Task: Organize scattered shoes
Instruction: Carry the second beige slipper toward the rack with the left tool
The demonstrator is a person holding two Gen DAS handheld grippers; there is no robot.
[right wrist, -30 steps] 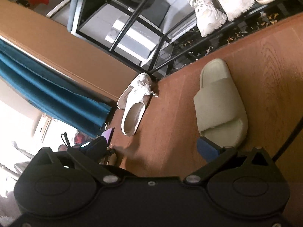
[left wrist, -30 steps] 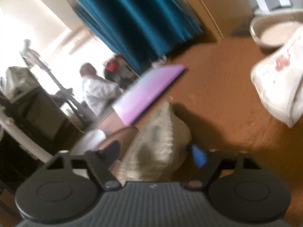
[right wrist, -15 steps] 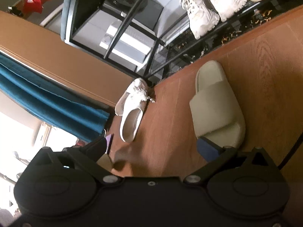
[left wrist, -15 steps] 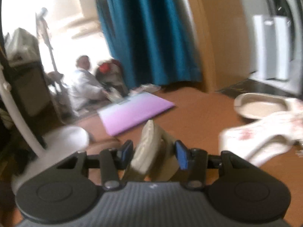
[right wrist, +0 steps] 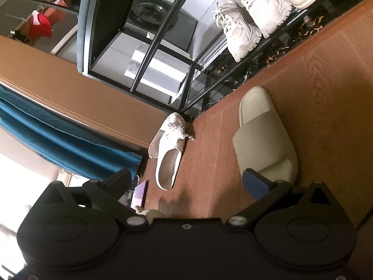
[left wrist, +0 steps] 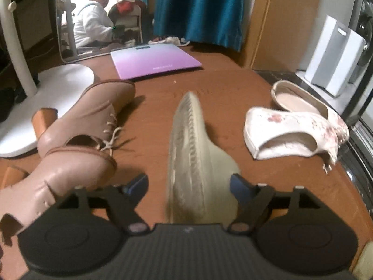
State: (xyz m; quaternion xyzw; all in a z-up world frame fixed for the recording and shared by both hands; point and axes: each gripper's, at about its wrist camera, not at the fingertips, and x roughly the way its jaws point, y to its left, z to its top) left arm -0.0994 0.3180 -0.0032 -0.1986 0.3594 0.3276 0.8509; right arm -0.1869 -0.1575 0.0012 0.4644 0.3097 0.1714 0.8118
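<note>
Through the left wrist camera we see our left gripper [left wrist: 188, 185] spread wide, with a beige slipper [left wrist: 193, 163] standing on its edge between the blue pads, sole turned to the left. The right pad [left wrist: 240, 186] sits at the slipper's strap side and may be touching it; the left pad [left wrist: 137, 184] stands clear of the sole with floor showing between, so we are not clamping it. To the left lie two tan heeled boots [left wrist: 86, 126] on their sides, one against the other, the nearer one just beside the left pad. To the right lie two white floral shoes [left wrist: 293, 126], the nearer one tipped onto its side, close to the foot of the black shoe rack [left wrist: 356, 135]. Farther off, a purple scale [left wrist: 153, 60] rests flat on the wooden floor [left wrist: 223, 88].

Through the right wrist camera our right gripper [right wrist: 186, 182] is wide open and holds nothing. A second beige slipper [right wrist: 263, 135] lies flat on the floor just ahead of its right pad [right wrist: 255, 183]. White sneakers [right wrist: 251, 18] sit on the rack's shelf, and a white floral shoe [right wrist: 169, 154] lies near the rack's corner
</note>
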